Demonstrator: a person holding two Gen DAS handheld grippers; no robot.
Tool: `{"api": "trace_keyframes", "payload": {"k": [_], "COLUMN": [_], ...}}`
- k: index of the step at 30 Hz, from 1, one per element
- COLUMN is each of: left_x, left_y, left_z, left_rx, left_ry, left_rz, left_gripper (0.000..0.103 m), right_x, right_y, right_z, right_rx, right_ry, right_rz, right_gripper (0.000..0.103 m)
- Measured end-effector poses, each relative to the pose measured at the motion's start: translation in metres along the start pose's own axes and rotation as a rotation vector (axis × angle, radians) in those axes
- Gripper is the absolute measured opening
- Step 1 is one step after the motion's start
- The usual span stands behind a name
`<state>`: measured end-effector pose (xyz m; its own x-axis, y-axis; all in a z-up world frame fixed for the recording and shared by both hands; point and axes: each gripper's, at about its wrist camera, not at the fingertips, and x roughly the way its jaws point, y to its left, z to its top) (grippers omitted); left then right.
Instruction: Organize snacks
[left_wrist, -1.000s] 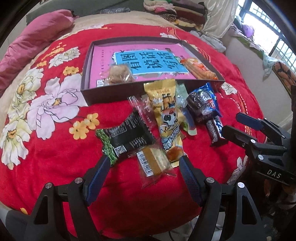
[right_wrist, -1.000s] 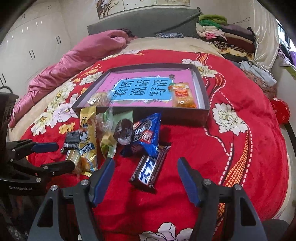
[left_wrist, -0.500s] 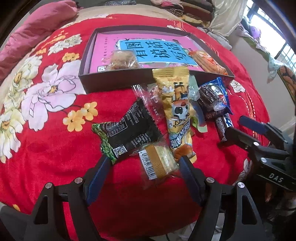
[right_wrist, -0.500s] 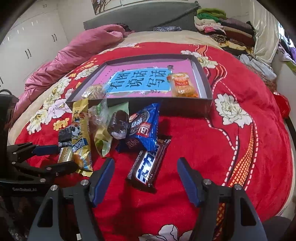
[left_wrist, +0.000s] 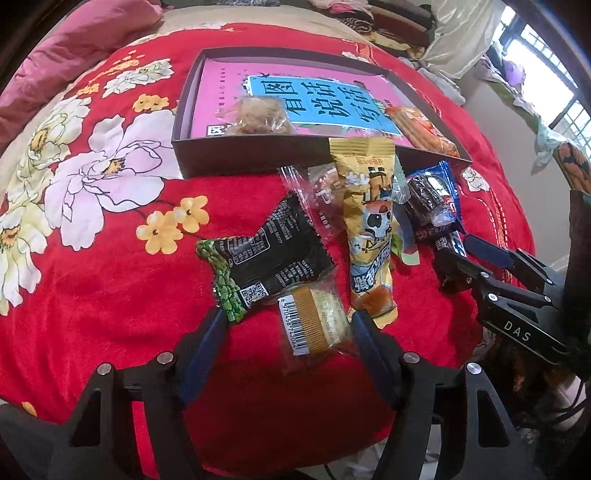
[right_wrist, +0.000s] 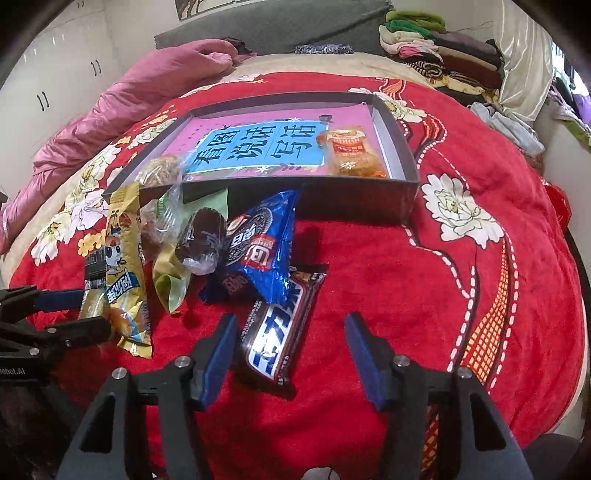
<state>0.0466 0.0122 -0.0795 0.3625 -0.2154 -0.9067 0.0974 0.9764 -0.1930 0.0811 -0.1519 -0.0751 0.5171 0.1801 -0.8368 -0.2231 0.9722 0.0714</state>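
I count one dark tray (right_wrist: 400, 192) at twelve o'clock, with two packets in it: one orange-wrapped snack (right_wrist: 351, 153) and one clear-wrapped pastry (left_wrist: 260, 118). On the one red floral blanket (right_wrist: 424, 280) lie eight loose packets, among them one chocolate bar (right_wrist: 279, 338), one blue cookie pack (right_wrist: 264, 245), one yellow pack (left_wrist: 369, 229), one black pack (left_wrist: 267, 254) and one small clear-wrapped cake (left_wrist: 317, 319).
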Motion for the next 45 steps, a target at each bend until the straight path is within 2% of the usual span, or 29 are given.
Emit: {"api": "trace_keyframes", "payload": {"k": [5,11,18,22,27,32,34,45], "left_x": [-0.001,0.002,0.011,0.015,0.014,0.012,0.009,-0.008], "left_y": [0.001,-0.005,-0.008,-0.003,0.0,0.004,0.007,-0.001], "left_z": [0.0,-0.001,0.0,0.0,0.0,-0.002,-0.003,-0.011], "left_rx": [-0.001,0.014,0.011,-0.006,-0.005,-0.007,-0.015,-0.003], "left_ry": [0.006,0.013,0.027,0.032,0.033,0.046,0.05,0.055], "left_rz": [0.001,0.016,0.044,0.029,0.031,0.012,-0.001,-0.068], "left_gripper": [0.066,0.065,0.065,0.061,0.055,0.038,0.036,0.035], "right_x": [-0.004,0.0,0.014,0.012,0.006,-0.003,-0.006,-0.018], "right_y": [-0.002,-0.007,-0.002,-0.007,-0.019,-0.031,-0.035,-0.046], "right_z": [0.001,0.003,0.006,0.007,0.008,0.009,0.009,0.011], "right_rx": [-0.017,-0.003,-0.053,-0.055,-0.017,0.031,0.053,0.121], "right_ry": [-0.017,-0.011,-0.003,-0.002,-0.004,-0.022,-0.031,-0.075], "right_rz": [-0.047,-0.045,-0.081,-0.08,-0.08,-0.076,-0.06,0.001], "right_gripper": [0.048,0.047,0.046,0.029,0.029,0.029,0.029,0.029]}}
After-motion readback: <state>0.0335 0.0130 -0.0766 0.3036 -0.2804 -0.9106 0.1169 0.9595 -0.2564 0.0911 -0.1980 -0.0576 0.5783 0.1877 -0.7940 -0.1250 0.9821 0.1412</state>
